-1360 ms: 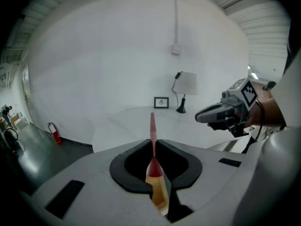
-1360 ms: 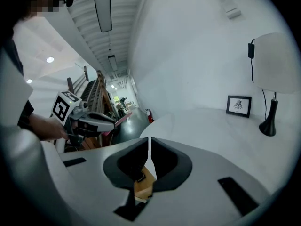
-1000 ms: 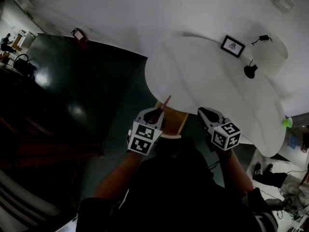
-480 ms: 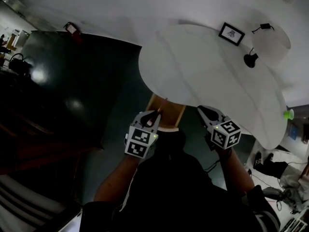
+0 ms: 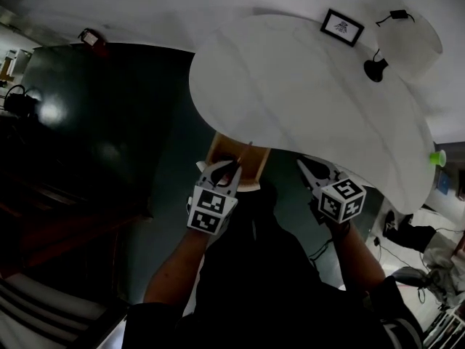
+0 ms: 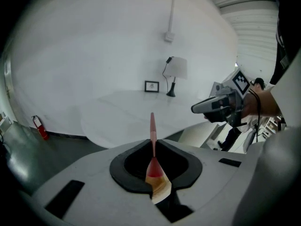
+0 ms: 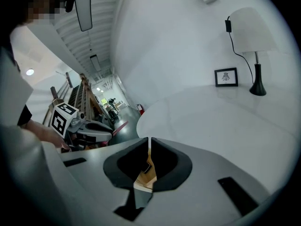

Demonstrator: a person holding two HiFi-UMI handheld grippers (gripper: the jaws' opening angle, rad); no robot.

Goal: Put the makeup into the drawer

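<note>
A slim pink makeup stick [image 6: 152, 128] pokes forward out of my left gripper [image 6: 154, 143], whose jaws are shut on it. In the head view that left gripper [image 5: 227, 168] hangs over the near end of an open wooden drawer [image 5: 221, 145] that juts out from under the round white table [image 5: 305, 100], and the stick [image 5: 245, 151] points across the drawer. My right gripper [image 5: 310, 167] hovers to the right of the drawer, by the table's edge, shut with nothing held. Through the shut jaws of the right gripper [image 7: 149, 141] a bit of drawer wood [image 7: 146, 172] shows below.
On the table's far side stand a small framed picture [image 5: 341, 26] and a black-based lamp [image 5: 376, 67]. A green cup [image 5: 436, 157] sits at the right edge. A red fire extinguisher [image 5: 91, 38] stands by the wall at the left, and dark floor lies around the table.
Both grippers have sunk toward the drawer. The left one still holds the pink stick, which now lies over the drawer rather than over the table's edge.
</note>
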